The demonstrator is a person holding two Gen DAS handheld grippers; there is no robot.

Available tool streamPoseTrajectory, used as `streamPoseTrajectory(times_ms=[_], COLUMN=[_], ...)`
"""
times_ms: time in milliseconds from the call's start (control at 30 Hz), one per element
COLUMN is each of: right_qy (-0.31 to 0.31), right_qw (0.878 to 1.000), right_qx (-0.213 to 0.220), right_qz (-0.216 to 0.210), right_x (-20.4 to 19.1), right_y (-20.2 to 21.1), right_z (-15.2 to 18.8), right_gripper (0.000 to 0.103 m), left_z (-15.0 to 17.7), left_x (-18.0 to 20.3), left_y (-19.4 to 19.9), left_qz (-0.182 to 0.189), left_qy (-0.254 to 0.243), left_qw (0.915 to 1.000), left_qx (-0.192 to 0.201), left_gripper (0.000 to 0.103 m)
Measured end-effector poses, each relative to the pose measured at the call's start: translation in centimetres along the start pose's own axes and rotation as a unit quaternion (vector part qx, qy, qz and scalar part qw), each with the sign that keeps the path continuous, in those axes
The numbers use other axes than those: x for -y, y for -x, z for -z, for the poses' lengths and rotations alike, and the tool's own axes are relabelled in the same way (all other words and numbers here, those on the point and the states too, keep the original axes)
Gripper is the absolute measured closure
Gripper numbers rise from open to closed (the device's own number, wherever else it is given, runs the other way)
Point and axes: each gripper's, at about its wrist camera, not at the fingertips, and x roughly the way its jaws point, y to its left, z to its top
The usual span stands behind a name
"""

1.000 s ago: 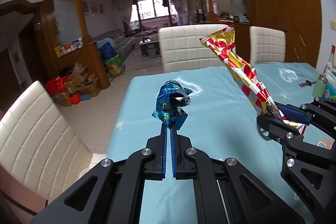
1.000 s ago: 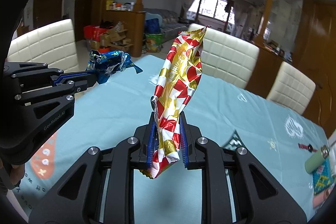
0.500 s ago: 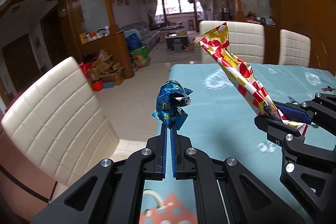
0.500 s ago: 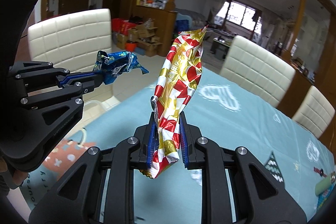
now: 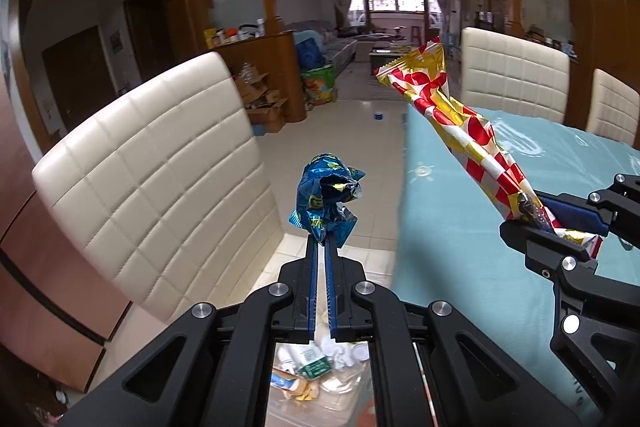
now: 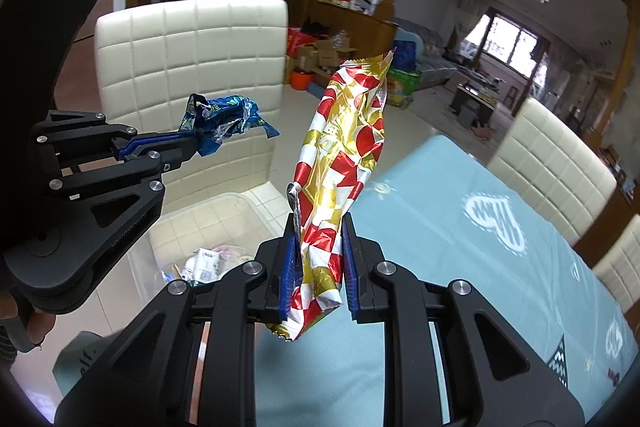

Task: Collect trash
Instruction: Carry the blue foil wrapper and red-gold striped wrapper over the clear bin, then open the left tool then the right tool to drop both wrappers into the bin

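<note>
My left gripper (image 5: 323,241) is shut on a crumpled blue wrapper (image 5: 326,197) and holds it in the air past the table's left edge, above a clear plastic bin (image 5: 316,371) with trash in it. My right gripper (image 6: 316,235) is shut on a long red, gold and white snack wrapper (image 6: 344,155) that stands upright over the table's edge. The right view also shows the left gripper (image 6: 192,145) with the blue wrapper (image 6: 224,119) and the bin (image 6: 208,227) on the floor below it. The left view shows the right gripper (image 5: 536,217) and its wrapper (image 5: 448,115).
A table with a light blue cloth (image 6: 460,247) fills the right. A cream padded chair (image 5: 160,167) stands left of the bin. More cream chairs (image 6: 552,163) line the far side. Tiled floor (image 5: 360,131) runs toward cardboard boxes (image 5: 260,99).
Both grippers have swung left with their wrappers, from over the table to its left edge. The chair is now close and the bin with trash has come into view below.
</note>
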Motion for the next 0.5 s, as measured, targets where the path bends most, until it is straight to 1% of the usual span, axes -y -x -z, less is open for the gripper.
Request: streamPoseTrajectory(times_ms=[100, 167, 200, 233, 267, 300, 333, 367, 400, 500], right_qy=[0.003, 0.007, 0.009, 0.011, 0.013, 0.014, 0.015, 0.016, 0.016, 0.019], right_qw=[1.000, 1.000, 1.000, 1.000, 1.000, 1.000, 1.000, 1.000, 1.000, 0.999], right_qx=[-0.002, -0.004, -0.005, -0.006, -0.008, -0.009, -0.010, -0.012, -0.013, -0.018], right_qz=[-0.006, -0.010, -0.011, -0.012, -0.013, -0.013, -0.014, -0.015, -0.015, -0.018], right_x=[-0.7, -1.3, -1.5, -1.6, -1.9, -2.0, -2.2, -2.3, -2.4, -2.9], right_y=[-0.6, -0.8, -1.1, -1.4, -1.6, -1.8, -1.9, -2.1, -2.3, -2.9], right_z=[-0.5, -0.6, -0.7, -0.8, -0.9, -0.9, -1.0, -1.0, -1.0, -1.1], right_gripper=[0.081, 0.081, 0.081, 0.081, 0.081, 0.081, 0.081, 0.081, 0.081, 0.081], left_z=[0.3, 0.4, 0.5, 0.7, 0.8, 0.9, 1.1, 1.2, 1.2, 1.3], left_x=[-1.2, -1.9, -2.2, -2.5, -2.7, -2.9, -3.1, -3.0, -3.0, -3.2], left_y=[-0.3, -0.9, -1.1, -1.4, -1.5, -1.2, -0.8, -0.2, 0.1, 0.3], left_qz=[0.004, 0.008, 0.004, -0.001, -0.010, -0.022, -0.035, -0.045, -0.050, -0.058], left_qy=[0.008, 0.017, 0.020, 0.024, 0.026, 0.028, 0.028, 0.024, 0.017, 0.011], left_qw=[0.9999, 0.9995, 0.9992, 0.9989, 0.9989, 0.9991, 0.9990, 0.9986, 0.9984, 0.9981], left_qx=[-0.008, -0.025, -0.034, -0.041, -0.038, -0.025, -0.004, 0.013, 0.019, 0.020], left_gripper=[0.098, 0.097, 0.091, 0.069, 0.050, 0.019, 0.015, 0.015, 0.015, 0.015])
